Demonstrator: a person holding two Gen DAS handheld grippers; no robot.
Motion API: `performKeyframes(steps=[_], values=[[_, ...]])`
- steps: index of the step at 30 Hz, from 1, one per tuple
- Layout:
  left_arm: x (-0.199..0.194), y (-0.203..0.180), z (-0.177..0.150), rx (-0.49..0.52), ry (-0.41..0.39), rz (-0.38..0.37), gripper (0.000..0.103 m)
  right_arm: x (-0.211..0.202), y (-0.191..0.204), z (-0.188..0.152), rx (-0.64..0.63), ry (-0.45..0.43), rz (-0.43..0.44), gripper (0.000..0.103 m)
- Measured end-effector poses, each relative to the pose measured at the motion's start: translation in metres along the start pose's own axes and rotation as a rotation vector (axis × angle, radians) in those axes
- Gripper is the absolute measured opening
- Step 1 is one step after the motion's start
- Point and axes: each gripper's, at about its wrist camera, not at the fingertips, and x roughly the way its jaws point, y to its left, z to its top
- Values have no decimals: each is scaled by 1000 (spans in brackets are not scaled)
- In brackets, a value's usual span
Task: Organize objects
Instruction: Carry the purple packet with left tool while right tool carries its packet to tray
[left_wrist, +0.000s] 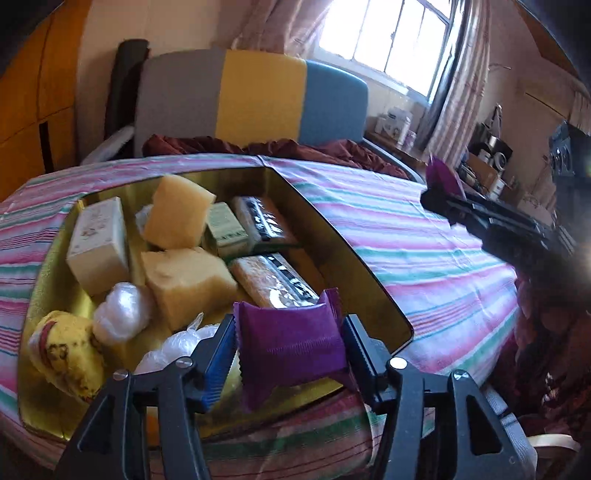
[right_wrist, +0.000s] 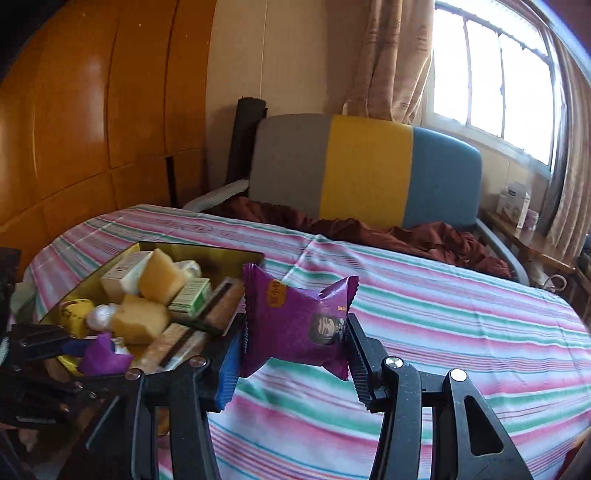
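A gold tray (left_wrist: 351, 254) lies on the striped bedcover and holds yellow sponges (left_wrist: 177, 218), small boxes (left_wrist: 99, 243), wrapped snack bars (left_wrist: 273, 280), clear plastic bags and a banana (left_wrist: 66, 354). My left gripper (left_wrist: 290, 345) is shut on a purple snack packet (left_wrist: 291, 343) just above the tray's near edge. My right gripper (right_wrist: 295, 339) is shut on a second purple snack packet (right_wrist: 295, 317), held above the bedcover right of the tray (right_wrist: 92, 273). The right gripper also shows in the left wrist view (left_wrist: 439, 199), and the left gripper in the right wrist view (right_wrist: 88, 350).
The striped bedcover (right_wrist: 424, 317) stretches to the right of the tray. A grey, yellow and blue headboard (left_wrist: 258, 99) and a dark red blanket (right_wrist: 424, 232) lie behind. A wooden wardrobe (right_wrist: 92, 110) stands left; a cluttered side table (left_wrist: 487, 162) and window are at right.
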Motion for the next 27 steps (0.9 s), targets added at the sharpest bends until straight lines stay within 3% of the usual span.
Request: performKeyframes(steps=[10, 14, 16, 23, 27], values=[[-2, 11, -1, -74, 39, -17, 62, 2, 19, -11, 4, 41, 46, 51], [-5, 11, 1, -75, 19, -69, 83, 3, 25, -11, -10, 51, 55, 52], [-10, 12, 3, -84, 0, -80, 83, 3, 27, -10, -13, 50, 58, 52], [-43, 25, 13, -162, -146, 40, 83, 5, 35, -6, -34, 60, 69, 52], [-47, 41, 17, -265, -149, 26, 81, 9, 43, -6, -51, 84, 86, 52]])
